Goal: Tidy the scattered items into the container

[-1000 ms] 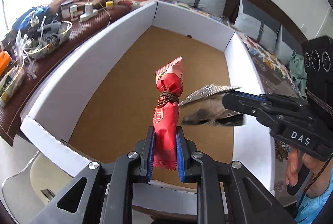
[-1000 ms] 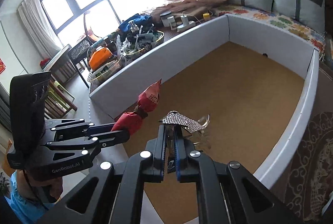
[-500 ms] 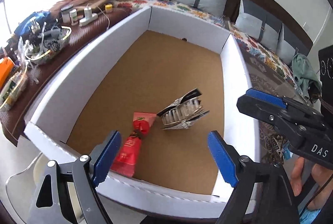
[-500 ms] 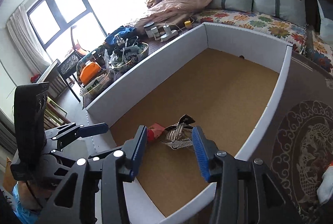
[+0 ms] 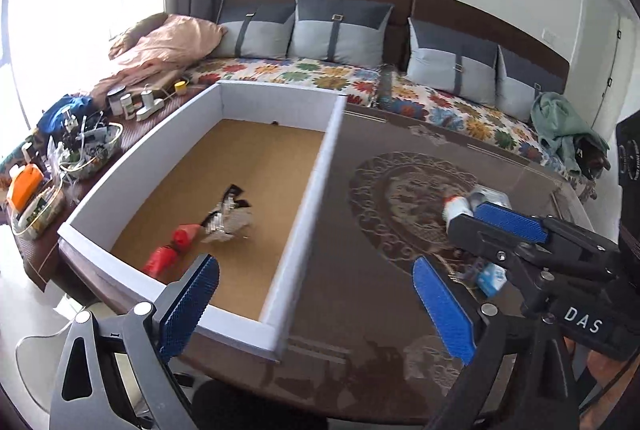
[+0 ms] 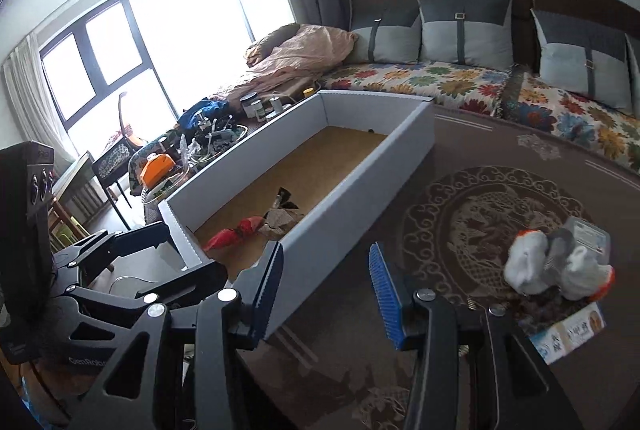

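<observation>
The left gripper (image 5: 316,306) was opening wide with nothing between its pads. Inside the white container (image 5: 316,174), near its front wall, lay a red snack packet (image 5: 170,254) touching a clear blister pack (image 5: 228,218). The right gripper (image 6: 324,286), marked "DAS", stood open and empty over the table's (image 6: 460,166) right side, where white socks (image 6: 556,266) and a blue-white packet (image 6: 568,334) lay.

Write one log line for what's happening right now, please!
left gripper: opening, empty | right gripper: open, empty | box: red packet, silver packet | table: socks
</observation>
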The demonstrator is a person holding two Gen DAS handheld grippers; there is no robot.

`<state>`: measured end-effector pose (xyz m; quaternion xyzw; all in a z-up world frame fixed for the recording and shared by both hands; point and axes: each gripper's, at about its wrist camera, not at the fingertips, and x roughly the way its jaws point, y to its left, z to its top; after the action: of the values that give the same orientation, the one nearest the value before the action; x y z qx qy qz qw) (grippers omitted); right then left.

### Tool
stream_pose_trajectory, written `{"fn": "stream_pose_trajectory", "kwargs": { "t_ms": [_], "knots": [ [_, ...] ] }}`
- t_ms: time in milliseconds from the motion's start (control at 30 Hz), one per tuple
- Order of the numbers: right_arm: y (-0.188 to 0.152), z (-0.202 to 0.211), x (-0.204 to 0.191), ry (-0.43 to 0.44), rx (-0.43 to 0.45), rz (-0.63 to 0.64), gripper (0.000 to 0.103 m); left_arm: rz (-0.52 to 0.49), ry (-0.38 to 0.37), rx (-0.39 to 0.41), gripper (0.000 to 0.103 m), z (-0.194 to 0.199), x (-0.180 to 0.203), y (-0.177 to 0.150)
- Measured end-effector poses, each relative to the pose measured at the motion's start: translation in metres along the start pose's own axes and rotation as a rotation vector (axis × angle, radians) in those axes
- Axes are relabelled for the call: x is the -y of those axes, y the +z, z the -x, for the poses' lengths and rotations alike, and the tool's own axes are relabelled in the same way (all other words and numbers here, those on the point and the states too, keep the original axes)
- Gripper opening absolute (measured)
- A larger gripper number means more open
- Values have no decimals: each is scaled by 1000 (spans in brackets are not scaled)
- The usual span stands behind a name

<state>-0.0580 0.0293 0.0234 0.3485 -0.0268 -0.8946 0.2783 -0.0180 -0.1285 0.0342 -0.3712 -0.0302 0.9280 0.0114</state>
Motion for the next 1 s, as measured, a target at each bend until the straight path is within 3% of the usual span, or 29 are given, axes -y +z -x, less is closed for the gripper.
{"fn": "stream_pose_trajectory", "kwargs": {
  "t_ms": [267, 433, 667, 867, 1000],
  "knots": [
    [-48, 88, 52, -158, 67, -60, 46, -114, -32, -5, 100, 11, 85, -20],
    [-79, 121, 78, -226, 79, -131, 46, -140, -67, 15, 100, 14, 119, -32],
    [-113, 144, 98, -341, 79, -179, 46, -201, -37, 8, 100, 8, 152, -53],
    [-130, 153, 110, -321, 95, -238, 46, -246, 7, 20, 100, 2, 166, -64],
    [-132, 155, 112, -380, 82, -241, 46, -256, 14, 18, 100, -5, 171, -67]
  ]
}}
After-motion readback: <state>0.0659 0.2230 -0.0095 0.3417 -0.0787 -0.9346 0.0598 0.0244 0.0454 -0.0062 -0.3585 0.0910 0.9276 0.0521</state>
